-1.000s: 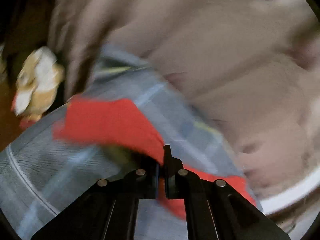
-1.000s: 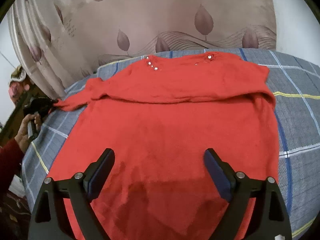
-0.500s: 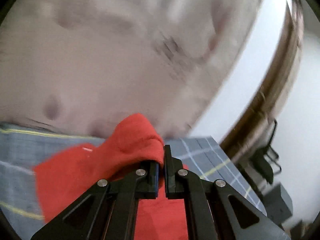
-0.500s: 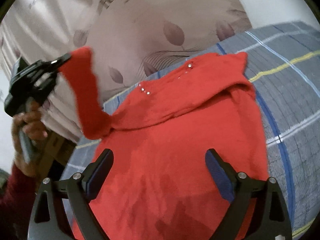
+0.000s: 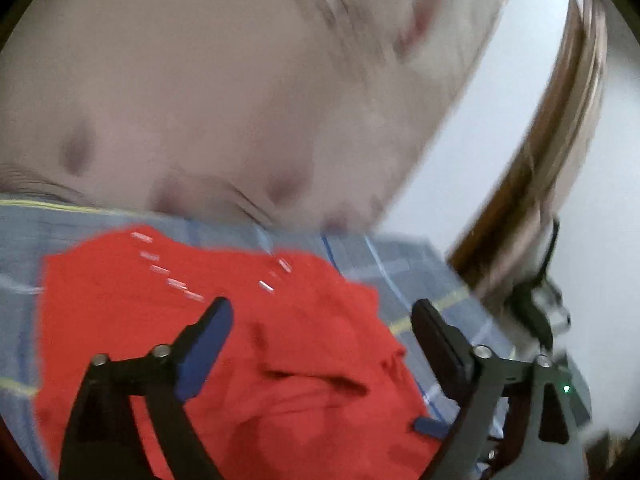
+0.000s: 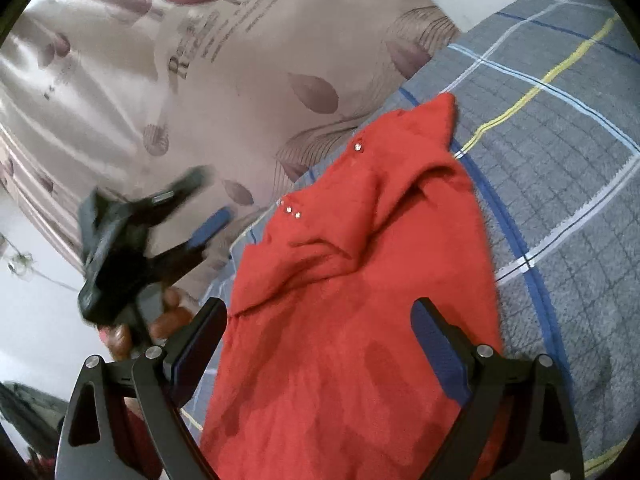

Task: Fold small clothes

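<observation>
The red garment (image 6: 360,300) lies spread on the grey checked bedspread (image 6: 560,152) of the bed, its studded neckline toward the far edge by the leaf-patterned curtain (image 6: 240,60), with one sleeve folded across the body. The left hand-held gripper (image 5: 320,320) has just been opening: its jaws stand wide apart above the garment, nothing between them. The right hand-held gripper (image 6: 320,320) hangs over the near part with jaws apart, gripping nothing.

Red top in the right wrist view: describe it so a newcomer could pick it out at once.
On the grey plaid blanket in front of the leaf-print curtain lies the red top, between the open right tool fingers. It is the only red thing there, with small shiny studs near its neckline.
</observation>
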{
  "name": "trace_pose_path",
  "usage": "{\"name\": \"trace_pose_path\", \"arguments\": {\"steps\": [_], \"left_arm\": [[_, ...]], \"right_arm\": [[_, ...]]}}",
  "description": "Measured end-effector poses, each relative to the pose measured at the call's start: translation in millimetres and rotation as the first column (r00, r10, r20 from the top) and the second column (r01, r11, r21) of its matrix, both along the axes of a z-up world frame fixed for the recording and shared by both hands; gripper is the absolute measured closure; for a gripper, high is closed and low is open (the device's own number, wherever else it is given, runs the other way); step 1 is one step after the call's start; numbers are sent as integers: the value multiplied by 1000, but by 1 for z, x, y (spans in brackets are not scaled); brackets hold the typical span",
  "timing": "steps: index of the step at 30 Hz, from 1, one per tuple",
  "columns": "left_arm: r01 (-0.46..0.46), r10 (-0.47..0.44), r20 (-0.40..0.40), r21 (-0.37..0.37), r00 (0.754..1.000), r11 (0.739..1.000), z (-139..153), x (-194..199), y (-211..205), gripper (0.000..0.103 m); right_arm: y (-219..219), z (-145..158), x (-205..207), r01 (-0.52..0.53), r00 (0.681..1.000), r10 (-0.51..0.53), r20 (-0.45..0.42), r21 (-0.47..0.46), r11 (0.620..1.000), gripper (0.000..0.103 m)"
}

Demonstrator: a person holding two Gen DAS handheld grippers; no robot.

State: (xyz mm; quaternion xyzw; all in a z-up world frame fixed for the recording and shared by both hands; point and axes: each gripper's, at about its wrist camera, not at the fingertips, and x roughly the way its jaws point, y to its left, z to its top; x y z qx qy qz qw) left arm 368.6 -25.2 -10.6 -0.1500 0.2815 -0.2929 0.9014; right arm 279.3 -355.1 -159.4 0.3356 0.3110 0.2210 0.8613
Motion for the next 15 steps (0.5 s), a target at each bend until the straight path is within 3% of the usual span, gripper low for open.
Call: {"name": "trace_pose_path", "arguments": {"steps": [1, 3, 6, 10, 12, 14, 15], "left_arm": [[-45, 46, 25, -12, 999, 999, -3, -8, 17, 2], [-137, 137, 16, 24, 990, 990, -17, -17, 47, 2], [-184, 186, -97, 33, 978, 982, -55, -14, 77, 2], [-235, 214, -190, -96, 958, 967, -97, -19, 101, 2], [-246, 203, -259, -145, 944, 958, -107, -17, 104, 2], [-248, 218, -186, -154, 958, 956, -100, -26, 104, 2], [-239, 212, -179, -146, 961, 960, -100, -28, 101, 2]], "right_arm": [[4, 5, 2, -10, 1000, 10, 6, -34, 999, 11], [13, 20, 7, -26, 999, 31, 40, -126, 992, 11], [16, 34, 32, -52, 997, 63, 55, -176, 983, 11], [22, 42, 71, -53, 997, 68, 36, -319, 946, 13], [41, 42, 83, -61, 997, 73, 9, -436, 898, 14], [59, 39, 88, -70, 997, 78, -7, -542, 837, 14], [74, 36, 91, -82, 996, 86, -24, -617, 782, 14]]}}
